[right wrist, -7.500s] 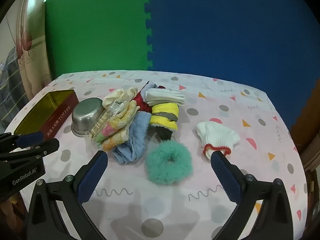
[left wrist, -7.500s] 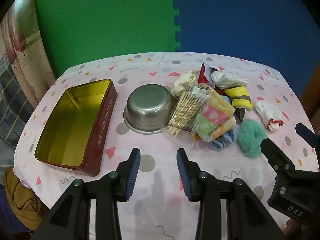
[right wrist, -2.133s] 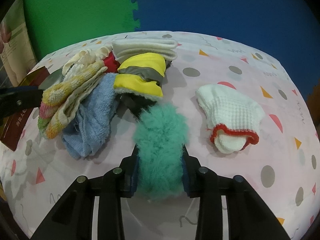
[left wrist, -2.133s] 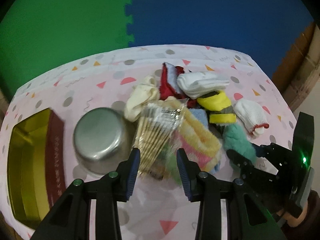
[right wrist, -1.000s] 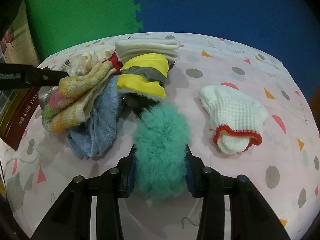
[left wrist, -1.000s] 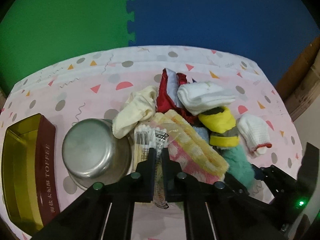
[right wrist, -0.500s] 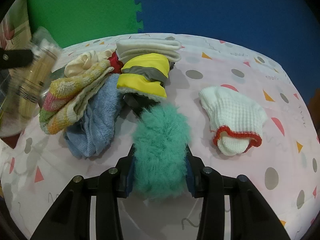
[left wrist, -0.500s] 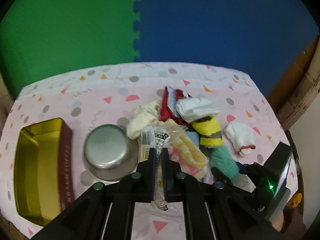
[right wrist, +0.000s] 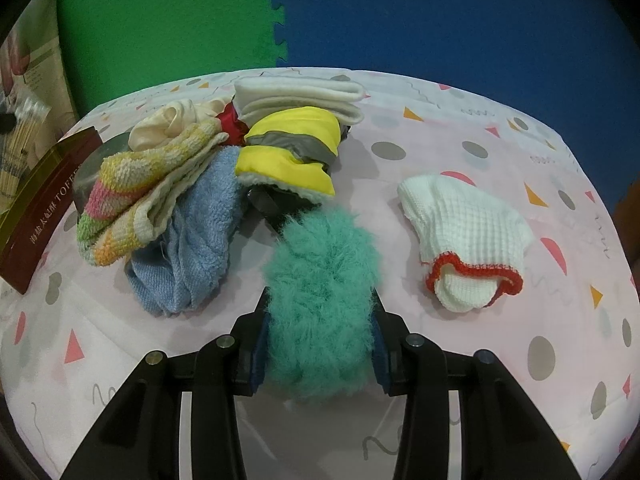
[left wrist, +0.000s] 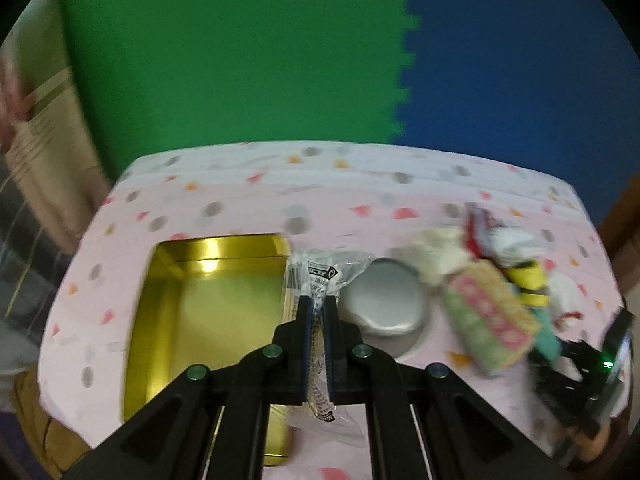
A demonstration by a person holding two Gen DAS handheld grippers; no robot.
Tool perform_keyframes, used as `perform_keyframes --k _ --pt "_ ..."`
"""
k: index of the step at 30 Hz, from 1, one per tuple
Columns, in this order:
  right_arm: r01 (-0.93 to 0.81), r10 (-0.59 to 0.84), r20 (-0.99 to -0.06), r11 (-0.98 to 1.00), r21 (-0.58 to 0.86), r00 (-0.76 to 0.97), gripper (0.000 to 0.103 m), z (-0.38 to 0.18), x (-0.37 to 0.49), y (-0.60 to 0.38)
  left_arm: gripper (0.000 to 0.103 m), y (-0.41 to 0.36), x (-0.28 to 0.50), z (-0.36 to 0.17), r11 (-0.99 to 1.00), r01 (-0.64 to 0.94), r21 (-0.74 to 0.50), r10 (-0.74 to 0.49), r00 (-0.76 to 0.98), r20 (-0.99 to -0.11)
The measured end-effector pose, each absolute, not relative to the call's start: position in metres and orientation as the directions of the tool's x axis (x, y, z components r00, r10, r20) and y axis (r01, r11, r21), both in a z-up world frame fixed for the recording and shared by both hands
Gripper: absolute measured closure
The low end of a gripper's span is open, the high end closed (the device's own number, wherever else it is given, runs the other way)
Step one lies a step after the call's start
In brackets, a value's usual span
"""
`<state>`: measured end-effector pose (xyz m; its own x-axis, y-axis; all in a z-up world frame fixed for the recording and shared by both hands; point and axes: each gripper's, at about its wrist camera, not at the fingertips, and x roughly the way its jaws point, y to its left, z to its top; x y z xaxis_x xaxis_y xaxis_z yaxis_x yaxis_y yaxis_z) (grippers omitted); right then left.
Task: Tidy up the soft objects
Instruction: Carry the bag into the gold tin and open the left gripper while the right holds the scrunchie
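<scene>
1. We see our left gripper (left wrist: 316,310) clamped tight on a clear plastic packet of wooden sticks (left wrist: 318,280), its pads pressing the wrapper from both sides.
2. The packet hangs off the tablecloth (left wrist: 240,204), in front of the gap between the gold tin (left wrist: 208,304) and the steel bowl (left wrist: 384,308); the left wrist view is blurred.
3. We see our right gripper (right wrist: 318,320) closed on the fluffy teal scrunchie (right wrist: 320,280), the fur squeezed narrow between the pads and bulging past them, low against the cloth.
4. Left of the scrunchie lies the pile: a blue towel (right wrist: 192,240), with a striped pastel towel (right wrist: 140,196) partly over it, a yellow and grey piece (right wrist: 292,152), folded white cloth (right wrist: 300,98) behind that, and a cream scrunchie (right wrist: 168,128).
5. A white knitted piece with red trim (right wrist: 468,240) lies alone to the right, apart from the pile.
6. The tin's maroon side (right wrist: 44,200) shows at the left edge of the right wrist view.
</scene>
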<state>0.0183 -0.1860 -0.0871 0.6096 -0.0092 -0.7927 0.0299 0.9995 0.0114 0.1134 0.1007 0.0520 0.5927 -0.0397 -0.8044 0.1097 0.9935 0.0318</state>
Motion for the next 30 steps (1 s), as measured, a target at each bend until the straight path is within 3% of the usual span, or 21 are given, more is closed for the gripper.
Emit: perform_keyframes --k 9,30 --pt "0.033 -0.022 -0.792 0.999 -0.003 0.611 0.063 -0.087 0.018 -0.184 0.098 0.187 0.145 0.016 0.995 -0.042 0.086 0.095 0.535 -0.839" --pt "0.033 -0.024 -0.791 0.999 -0.005 0.612 0.063 -0.087 0.017 -0.183 0.096 0.21 0.196 -0.028 0.986 -0.043 0.158 0.159 0.484 -0.86"
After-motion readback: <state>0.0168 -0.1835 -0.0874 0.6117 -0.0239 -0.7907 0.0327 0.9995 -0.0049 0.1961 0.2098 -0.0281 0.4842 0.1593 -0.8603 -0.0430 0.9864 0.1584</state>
